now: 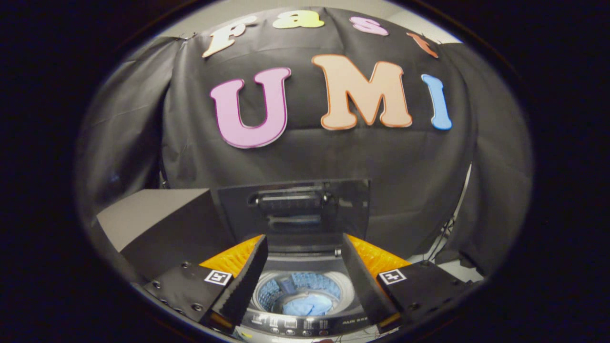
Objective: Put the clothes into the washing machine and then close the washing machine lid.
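Hand-held gripper (305, 267) at the bottom centre of the frame, fingers spread wide with nothing held between them. Each finger (248, 276) angled inward toward its tip, with a small square marker on the body behind it.

Between the fingers, low in the frame: a top-loading washer (305, 324), seen from above and in front. Round drum opening just below and between the fingertips. Inside the drum, light blue clothes (307, 305) lying crumpled at the bottom, slightly toward the near side. A row of small buttons along the washer's front panel, at the very bottom of the frame; markings too small to make out.

Lid (298, 209) standing open and upright behind the drum, just above the fingertips in the centre of the frame. Dark, with a recessed handle-like shape across its upper part.

To the left of the lid, mid-left of the frame: a dark box-like block with a pale grey top (143, 216), partly behind the left finger. Whether touching the washer or merely beside it, cannot tell.

Black cloth wall (405, 190) across the whole upper and middle frame, hanging in folds behind the washer. A strip of pale floor and thin cables at the lower right, beyond the right finger.
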A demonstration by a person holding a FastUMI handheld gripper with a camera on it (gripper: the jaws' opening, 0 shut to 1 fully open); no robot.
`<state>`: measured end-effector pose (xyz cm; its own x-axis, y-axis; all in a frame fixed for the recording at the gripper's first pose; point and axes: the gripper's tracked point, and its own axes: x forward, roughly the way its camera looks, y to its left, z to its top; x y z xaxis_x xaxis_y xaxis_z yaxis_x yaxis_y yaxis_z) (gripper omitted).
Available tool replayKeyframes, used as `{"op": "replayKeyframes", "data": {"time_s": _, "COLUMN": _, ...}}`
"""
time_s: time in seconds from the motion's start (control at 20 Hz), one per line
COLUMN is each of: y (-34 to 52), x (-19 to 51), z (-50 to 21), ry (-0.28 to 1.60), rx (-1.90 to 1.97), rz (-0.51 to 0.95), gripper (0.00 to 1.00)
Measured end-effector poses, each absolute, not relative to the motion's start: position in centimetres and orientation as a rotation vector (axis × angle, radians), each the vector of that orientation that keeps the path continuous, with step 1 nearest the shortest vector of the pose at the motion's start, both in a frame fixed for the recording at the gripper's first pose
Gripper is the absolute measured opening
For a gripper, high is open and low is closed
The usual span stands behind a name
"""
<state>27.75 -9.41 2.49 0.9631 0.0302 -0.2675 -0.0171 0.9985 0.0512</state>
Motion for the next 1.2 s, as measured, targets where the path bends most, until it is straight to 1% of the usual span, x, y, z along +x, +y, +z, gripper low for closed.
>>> {"op": "replayKeyframes", "data": {"time_s": 0.2, "y": -8.4, "x": 32.2, "z": 7.5, "ry": 0.119, "rx": 0.035, "rz": -0.02, "gripper": 0.96}}
{"op": "replayKeyframes", "data": {"time_s": 0.4, "y": -6.6, "x": 37.9, "z": 9.2, "ry": 0.072, "rx": 0.032, "rz": -0.026, "gripper": 0.96}}
{"op": "replayKeyframes", "data": {"time_s": 0.65, "y": -4.6, "x": 46.3, "z": 8.0, "ry": 0.052, "rx": -0.019, "rz": -0.039, "gripper": 0.96}}
{"op": "replayKeyframes", "data": {"time_s": 0.8, "y": -5.3, "x": 50.2, "z": 5.9, "ry": 0.099, "rx": 0.008, "rz": -0.091, "gripper": 0.97}}
{"op": "replayKeyframes", "data": {"time_s": 0.9, "y": -7.0, "x": 51.7, "z": 4.0, "ry": 0.139, "rx": 0.015, "rz": -0.156, "gripper": 0.98}}
{"op": "replayKeyframes", "data": {"time_s": 1.0, "y": -7.7, "x": 52.7, "z": 1.7, "ry": 0.184, "rx": -0.003, "rz": -0.169, "gripper": 0.98}}
{"op": "replayKeyframes", "data": {"time_s": 1.05, "y": -7.8, "x": 53.0, "z": 0.0, "ry": 0.24, "rx": 0.005, "rz": -0.161, "gripper": 0.97}}
{"op": "replayKeyframes", "data": {"time_s": 1.1, "y": -7.8, "x": 53.0, "z": 1.4, "ry": 0.161, "rx": 0.022, "rz": -0.159, "gripper": 0.96}}
{"op": "replayKeyframes", "data": {"time_s": 1.2, "y": -7.9, "x": 52.4, "z": 1.2, "ry": 0.137, "rx": 0.023, "rz": -0.141, "gripper": 0.97}}
